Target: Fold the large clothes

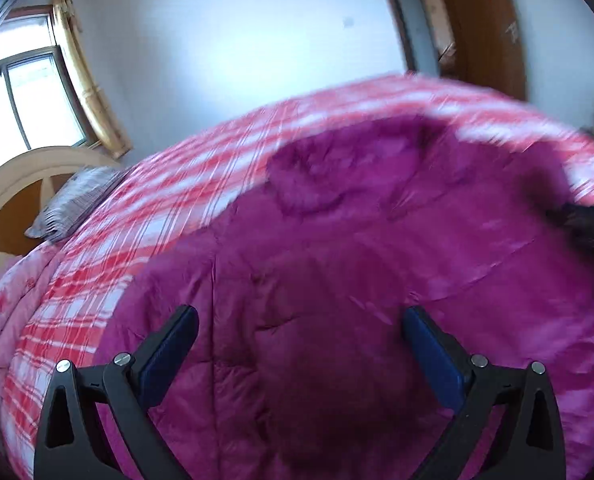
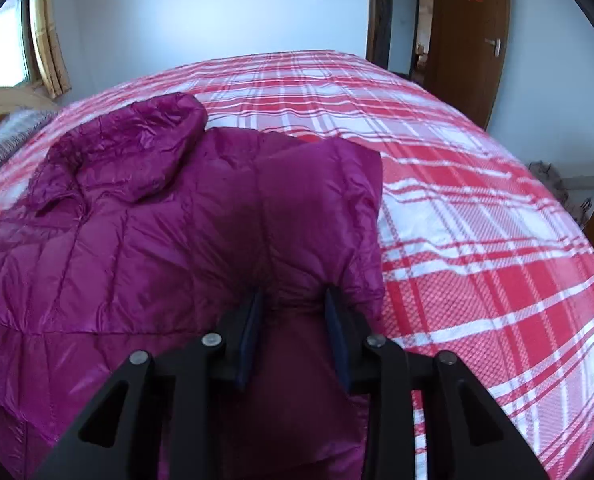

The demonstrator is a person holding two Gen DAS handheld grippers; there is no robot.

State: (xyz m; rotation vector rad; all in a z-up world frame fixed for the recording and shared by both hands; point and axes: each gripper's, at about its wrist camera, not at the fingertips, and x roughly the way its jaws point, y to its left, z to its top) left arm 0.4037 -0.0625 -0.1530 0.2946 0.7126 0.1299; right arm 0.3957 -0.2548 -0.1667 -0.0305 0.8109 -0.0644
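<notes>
A magenta quilted down jacket [image 2: 117, 240] with a hood [image 2: 145, 136] lies on a red-and-white plaid bed [image 2: 477, 208]. My right gripper [image 2: 293, 300] is shut on a fold of the jacket's right side, which stands lifted above the bed. In the blurred left wrist view the jacket [image 1: 357, 240] fills the middle. My left gripper [image 1: 299, 320] is open and empty just above the jacket body. The dark right gripper [image 1: 589, 220] shows at that view's right edge.
A grey striped pillow [image 1: 73, 204] and a cream headboard [image 1: 17, 176] are at the bed's left end, under a window [image 1: 29, 100]. A brown door [image 2: 469, 40] stands at the far right. A pink quilt [image 1: 1, 312] hangs at the bed's left edge.
</notes>
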